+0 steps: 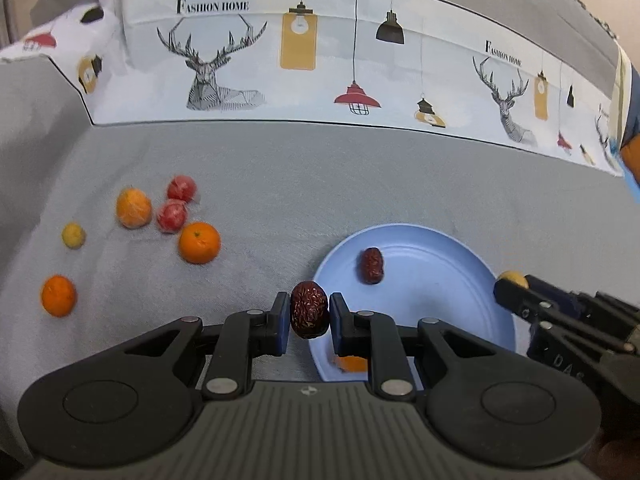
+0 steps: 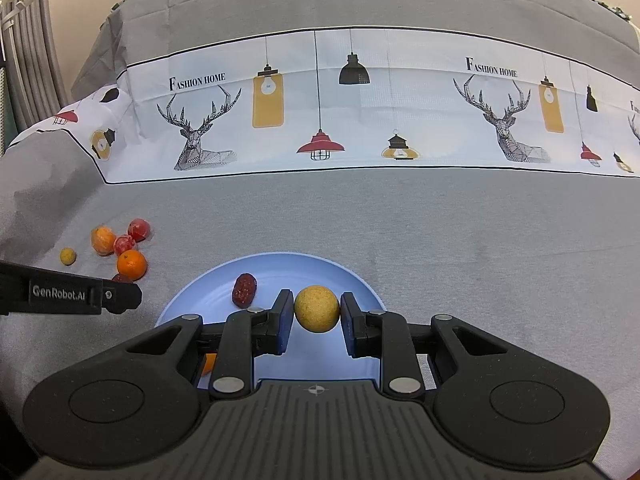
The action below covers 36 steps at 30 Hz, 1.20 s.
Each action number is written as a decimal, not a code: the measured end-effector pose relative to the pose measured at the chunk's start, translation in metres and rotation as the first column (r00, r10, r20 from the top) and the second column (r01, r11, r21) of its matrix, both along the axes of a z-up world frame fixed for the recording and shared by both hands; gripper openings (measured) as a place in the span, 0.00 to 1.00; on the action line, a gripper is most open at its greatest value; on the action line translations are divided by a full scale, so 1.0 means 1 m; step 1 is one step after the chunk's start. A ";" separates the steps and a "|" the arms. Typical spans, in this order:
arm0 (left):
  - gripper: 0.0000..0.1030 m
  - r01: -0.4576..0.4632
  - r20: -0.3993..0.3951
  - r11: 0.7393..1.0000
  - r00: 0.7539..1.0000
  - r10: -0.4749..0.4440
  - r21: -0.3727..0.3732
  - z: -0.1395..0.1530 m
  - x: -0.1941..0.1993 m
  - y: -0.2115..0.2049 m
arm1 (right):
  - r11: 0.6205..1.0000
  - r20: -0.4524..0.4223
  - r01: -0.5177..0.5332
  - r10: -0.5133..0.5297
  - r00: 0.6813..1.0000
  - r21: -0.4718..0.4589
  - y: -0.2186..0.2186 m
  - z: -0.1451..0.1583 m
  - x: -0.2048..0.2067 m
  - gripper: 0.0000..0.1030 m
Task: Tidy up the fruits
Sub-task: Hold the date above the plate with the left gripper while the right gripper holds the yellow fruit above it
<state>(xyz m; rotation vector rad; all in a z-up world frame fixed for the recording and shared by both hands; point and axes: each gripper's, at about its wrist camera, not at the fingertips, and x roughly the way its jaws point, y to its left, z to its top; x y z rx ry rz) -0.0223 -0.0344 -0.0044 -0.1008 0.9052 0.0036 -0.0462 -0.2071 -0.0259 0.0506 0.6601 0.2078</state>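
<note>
My left gripper [image 1: 309, 316] is shut on a wrinkled dark red date [image 1: 309, 311], held at the left rim of the light blue plate [image 1: 440, 280]. A second date [image 1: 372, 265] lies on that plate, and an orange piece [image 1: 352, 363] shows at its near edge. My right gripper [image 2: 316, 312] is shut on a small round yellow fruit [image 2: 317, 309] above the blue plate [image 2: 352, 276], where the date [image 2: 244, 289] lies. From the right side of the left wrist view the right gripper [image 1: 516, 284] reaches in with the yellow fruit [image 1: 513, 278].
On the grey cloth left of the plate lie loose fruits: two oranges [image 1: 199, 242] [image 1: 58, 295], a wrapped orange [image 1: 133, 208], two red fruits [image 1: 172, 216] [image 1: 181, 188] and a small yellow one [image 1: 73, 235]. A printed white band [image 1: 320, 60] crosses the cloth farther back.
</note>
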 end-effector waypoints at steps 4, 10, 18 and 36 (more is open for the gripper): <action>0.22 0.059 0.005 0.998 0.998 -0.059 -0.024 -0.001 -0.002 -0.011 | 1.000 -0.006 0.011 -0.011 1.000 -0.003 -0.002 -0.001 0.001 0.26; 0.22 0.188 -0.023 0.981 0.982 -0.190 -0.054 -0.011 -0.006 -0.035 | 0.998 -0.023 0.047 -0.047 0.999 -0.029 -0.004 -0.004 0.004 0.26; 0.22 0.275 -0.046 0.961 0.960 -0.276 -0.023 -0.022 -0.012 -0.054 | 0.997 -0.027 0.067 -0.068 0.997 -0.025 -0.008 -0.004 0.005 0.26; 0.22 0.298 -0.050 0.955 0.953 -0.298 0.002 -0.025 -0.013 -0.060 | 0.998 -0.020 0.063 -0.063 0.998 -0.024 -0.006 -0.003 0.004 0.26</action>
